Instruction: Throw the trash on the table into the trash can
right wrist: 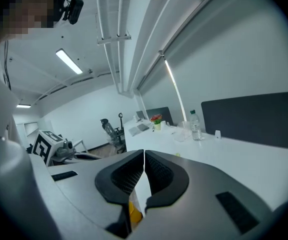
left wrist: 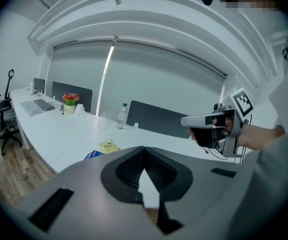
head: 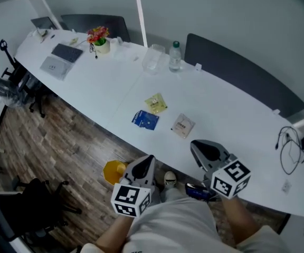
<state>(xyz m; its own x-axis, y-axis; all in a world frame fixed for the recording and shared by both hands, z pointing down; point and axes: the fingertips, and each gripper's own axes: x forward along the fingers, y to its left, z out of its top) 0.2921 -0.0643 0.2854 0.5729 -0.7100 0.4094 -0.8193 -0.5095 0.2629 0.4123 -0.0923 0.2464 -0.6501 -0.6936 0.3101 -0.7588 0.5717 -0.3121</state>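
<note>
Trash lies flat on the worktop (head: 220, 104), a yellow packet (head: 155, 104), blue packet (head: 145, 119) and tan packet (head: 182, 125), while my left gripper (head: 149, 161) and right gripper (head: 196, 146) hover near its edge, jaws closed on nothing, so I fear a thin packet skidding off, missing the can (head: 112, 171) below.

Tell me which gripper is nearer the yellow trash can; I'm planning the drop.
Left. In the head view the left gripper sits just right of the trash can; the right gripper is farther right, over the table.
</note>
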